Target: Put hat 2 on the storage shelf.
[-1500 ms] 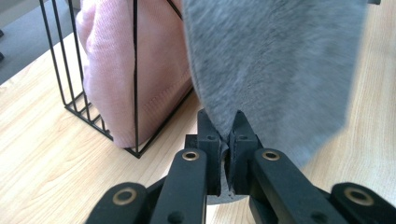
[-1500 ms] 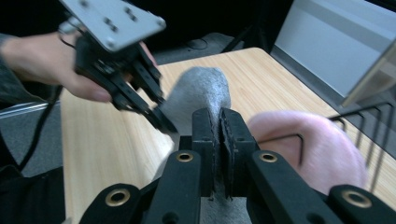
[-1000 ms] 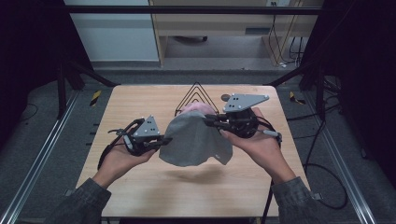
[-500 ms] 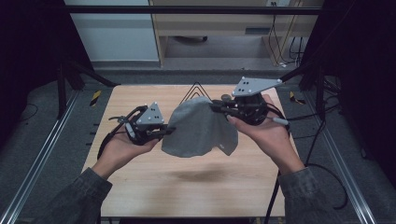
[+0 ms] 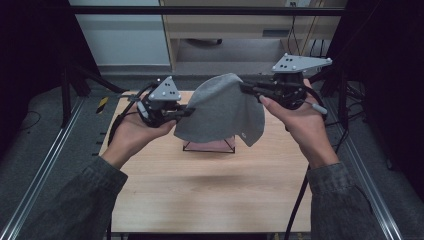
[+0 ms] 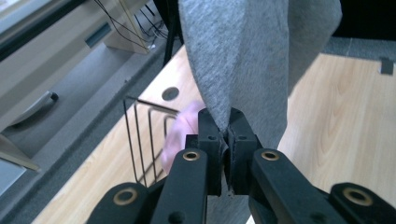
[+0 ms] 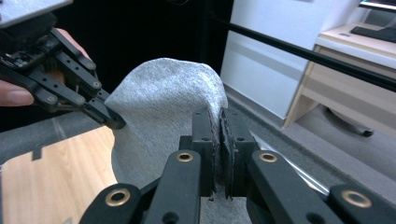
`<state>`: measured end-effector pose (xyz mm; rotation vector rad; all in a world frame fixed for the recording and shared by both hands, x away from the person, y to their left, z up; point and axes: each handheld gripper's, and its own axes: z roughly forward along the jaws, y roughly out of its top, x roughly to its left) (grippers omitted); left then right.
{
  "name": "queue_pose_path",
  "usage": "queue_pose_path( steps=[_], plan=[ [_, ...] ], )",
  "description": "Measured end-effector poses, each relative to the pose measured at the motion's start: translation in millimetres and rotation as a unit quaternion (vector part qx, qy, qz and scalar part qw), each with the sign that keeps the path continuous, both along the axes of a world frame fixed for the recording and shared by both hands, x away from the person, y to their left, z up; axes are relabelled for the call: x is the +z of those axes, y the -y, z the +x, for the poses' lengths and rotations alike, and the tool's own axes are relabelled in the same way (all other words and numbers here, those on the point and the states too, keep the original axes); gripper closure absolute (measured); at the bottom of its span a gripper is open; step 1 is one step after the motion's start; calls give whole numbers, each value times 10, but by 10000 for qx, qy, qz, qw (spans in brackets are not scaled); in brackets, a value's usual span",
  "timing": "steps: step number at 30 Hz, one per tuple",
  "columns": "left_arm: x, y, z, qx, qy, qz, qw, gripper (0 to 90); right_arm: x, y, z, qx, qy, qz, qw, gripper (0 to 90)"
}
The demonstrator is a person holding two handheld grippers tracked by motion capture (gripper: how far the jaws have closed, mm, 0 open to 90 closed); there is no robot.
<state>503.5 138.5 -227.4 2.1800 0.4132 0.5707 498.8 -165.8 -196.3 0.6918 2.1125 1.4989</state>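
A grey cloth [image 5: 222,112] hangs in the air above the wooden table [image 5: 200,190], stretched between both grippers. My left gripper [image 5: 187,111] is shut on the cloth's left edge, and the left gripper view has the fabric [image 6: 252,56] pinched between the jaws [image 6: 227,135]. My right gripper [image 5: 245,87] is shut on the upper right edge, higher than the left. In the right gripper view the cloth [image 7: 163,107] is clamped in the jaws [image 7: 219,130], with the left gripper [image 7: 114,122] biting it farther off.
Under the cloth a black wire rack [image 5: 210,146] stands on the table with something pink [image 6: 180,135] in it. A yellow tool [image 5: 102,104] lies on the floor at left. Metal rails [image 5: 45,170] run along both table sides.
Both grippers have risen with the cloth, lifting it well off the table. The right gripper went highest. The wire rack now shows beneath the hanging fabric.
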Motion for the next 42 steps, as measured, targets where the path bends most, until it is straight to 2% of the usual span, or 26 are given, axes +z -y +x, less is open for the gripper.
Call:
queue_pose_path(
  steps=[7,13,18,20,26,28,34,42],
  plan=[
    [183,114,154,107,175,-71,9998,863,93,140,133,-208,93,131,9997,855],
    [286,250,353,191,341,4,9992,863,88,253,269,-439,152,262,9986,854],
    [314,330,529,286,466,-149,9984,863,87,333,373,-572,243,376,9974,855],
    [302,356,585,315,530,-173,9979,863,80,366,417,-615,294,401,9969,854],
    [199,458,800,521,734,-28,9959,863,-52,422,629,-777,280,369,9959,854],
    [159,465,872,582,761,-74,9954,863,-92,413,694,-816,279,313,9958,854],
    [48,408,1042,698,647,-147,9953,864,-155,347,882,-856,227,298,9956,855],
    [-43,331,1151,808,595,-155,9948,864,-281,228,1106,-891,98,267,9956,854]
  ],
)
